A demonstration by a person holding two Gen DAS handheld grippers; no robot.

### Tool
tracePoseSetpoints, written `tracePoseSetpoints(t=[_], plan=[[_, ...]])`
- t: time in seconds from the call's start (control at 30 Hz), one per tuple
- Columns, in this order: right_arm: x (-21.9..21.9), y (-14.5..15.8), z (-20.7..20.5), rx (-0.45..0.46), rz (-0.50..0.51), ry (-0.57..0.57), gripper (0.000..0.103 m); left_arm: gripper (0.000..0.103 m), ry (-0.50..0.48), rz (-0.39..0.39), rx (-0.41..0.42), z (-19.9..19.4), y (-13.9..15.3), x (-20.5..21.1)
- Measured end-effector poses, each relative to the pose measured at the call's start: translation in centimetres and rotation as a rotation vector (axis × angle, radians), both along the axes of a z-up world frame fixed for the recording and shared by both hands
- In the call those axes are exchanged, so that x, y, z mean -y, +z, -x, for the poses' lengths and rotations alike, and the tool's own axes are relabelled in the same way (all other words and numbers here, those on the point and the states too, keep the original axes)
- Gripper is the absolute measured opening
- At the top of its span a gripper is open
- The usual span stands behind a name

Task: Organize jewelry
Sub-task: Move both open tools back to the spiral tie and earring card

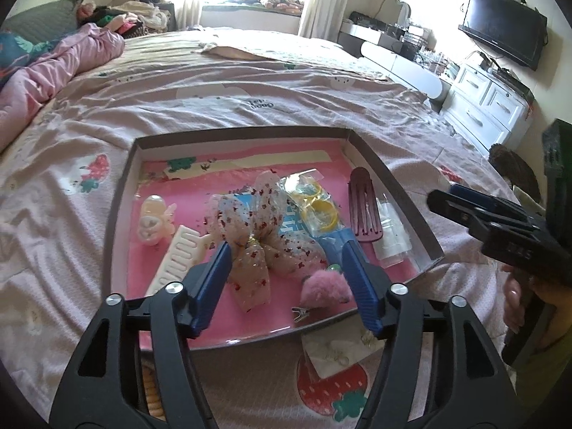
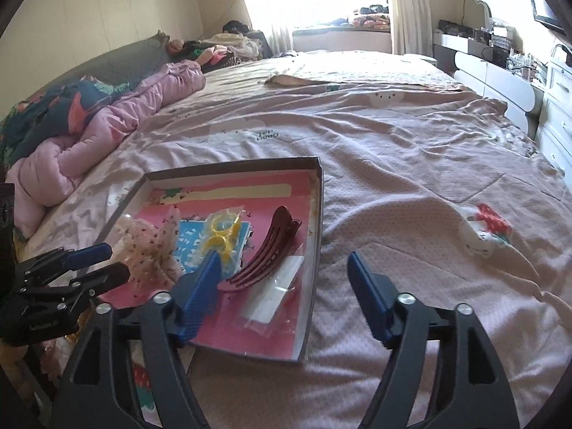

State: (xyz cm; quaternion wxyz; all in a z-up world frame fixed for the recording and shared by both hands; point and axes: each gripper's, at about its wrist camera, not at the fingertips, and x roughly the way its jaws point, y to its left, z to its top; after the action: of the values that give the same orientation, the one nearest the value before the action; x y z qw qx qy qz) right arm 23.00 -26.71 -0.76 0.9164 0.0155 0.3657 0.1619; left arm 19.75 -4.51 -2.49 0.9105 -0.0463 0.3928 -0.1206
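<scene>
Both pairs of my blue-padded fingers stood apart with nothing gripped. On the left gripper [image 1: 286,271] the fingers were moderately spread, one pad on either side of the sequinned gauze bow [image 1: 257,228] as the left wrist view showed it; I could see no pad pressing the fabric, so I judged the bow to be lying in the box under its own weight. On the right gripper [image 2: 284,287] the fingers were wide, and they straddled the right-hand wall of the shallow box [image 2: 316,250], one over the pink floor and one over the bedsheet [image 2: 411,164], empty.

Task items were gathered in that box, which sat flat on the bed:
- maroon hair clip [image 2: 266,250], resting partly on a clear packet [image 2: 275,296] near the right wall;
- yellow rings in a plastic bag [image 1: 318,200], on a blue card;
- white comb [image 1: 178,264] and pale claw clip [image 1: 153,221], at the left;
- pink pompom clip [image 1: 323,287], at the near edge.

One small packet [image 1: 332,354] lay outside on the sheet, just beside the near wall. I judged it the remaining item to collect, the low walls letting either gripper reach in from above.
</scene>
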Motion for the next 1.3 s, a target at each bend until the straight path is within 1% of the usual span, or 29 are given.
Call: tracePoseSetpoints(t=[0.07, 0.13, 0.23, 0.3, 0.37, 0.4, 0.57, 0.67, 0.87, 0.93, 1.3], plan=[[0.2, 0.5, 0.9, 0.014, 0.008, -0.005, 0.078, 0.058, 0.007, -0.004, 0.003, 0.5, 0.4, -0.2], [0.3, 0.9, 1.7, 0.025, 0.015, -0.007, 0.081, 0.064, 0.015, -0.008, 0.007, 0.9, 0.7, -0.3], [0.5, 1.4, 3.0, 0.040, 0.016, -0.003, 0.084, 0.067, 0.025, -0.006, 0.016, 1.8, 1.2, -0.7], [0.7, 1.7, 3.7, 0.047, 0.014, -0.004, 0.085, 0.068, 0.032, -0.008, 0.017, 2.5, 1.4, -1.0], [0.8, 1.9, 4.4, 0.049, 0.006, -0.001, 0.086, 0.074, 0.039, -0.010, 0.022, 3.3, 1.7, -1.3], [0.8, 2.0, 4.7, 0.050, 0.003, 0.001, 0.086, 0.081, 0.043, -0.014, 0.026, 3.6, 1.8, -1.5], [1.0, 2.5, 6.0, 0.059, -0.006, 0.015, 0.088, 0.081, 0.059, -0.038, 0.034, 5.5, 2.1, -2.1], [0.7, 2.7, 6.7, 0.064, -0.011, 0.029, 0.089, 0.086, 0.075, -0.044, 0.032, 6.4, 2.1, -2.7], [-0.2, 2.7, 7.9, 0.062, -0.014, 0.053, 0.091, 0.088, 0.115, -0.058, 0.027, 7.7, 2.1, -4.0], [-0.6, 2.5, 8.2, 0.055, -0.015, 0.062, 0.091, 0.090, 0.131, -0.058, 0.026, 8.1, 2.1, -4.7], [-4.0, 0.5, 9.4, 0.009, -0.016, 0.127, 0.091, 0.090, 0.201, -0.059, -0.014, 9.2, 1.1, -7.6]])
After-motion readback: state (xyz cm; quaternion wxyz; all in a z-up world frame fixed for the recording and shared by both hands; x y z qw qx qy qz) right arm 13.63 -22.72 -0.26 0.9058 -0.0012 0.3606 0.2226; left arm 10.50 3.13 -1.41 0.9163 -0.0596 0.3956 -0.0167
